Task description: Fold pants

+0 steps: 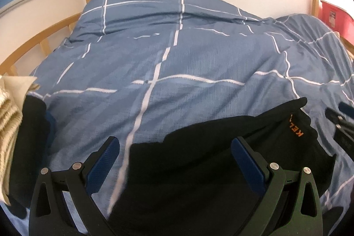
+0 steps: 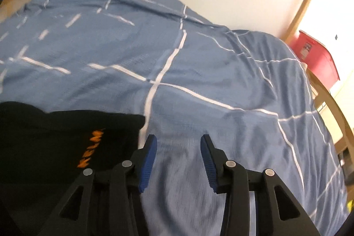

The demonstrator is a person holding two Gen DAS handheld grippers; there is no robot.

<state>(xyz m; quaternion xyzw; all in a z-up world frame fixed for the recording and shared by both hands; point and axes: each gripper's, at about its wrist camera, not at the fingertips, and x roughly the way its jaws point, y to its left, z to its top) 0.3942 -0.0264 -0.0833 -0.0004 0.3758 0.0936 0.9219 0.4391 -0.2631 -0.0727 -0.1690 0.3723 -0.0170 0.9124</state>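
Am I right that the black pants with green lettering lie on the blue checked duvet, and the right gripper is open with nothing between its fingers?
Nearly: the lettering on the black pants is orange, not green, as the right wrist view shows. The rest holds: blue checked duvet, right gripper open and empty.

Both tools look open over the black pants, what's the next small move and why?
Probably bring the right tool left onto the black pants near the orange lettering and pinch that edge. Its jaws are open over bare blue duvet, holding nothing, with the fabric edge just beside its left finger. The left tool is also open above the pants, so nothing is gripped for another fold.
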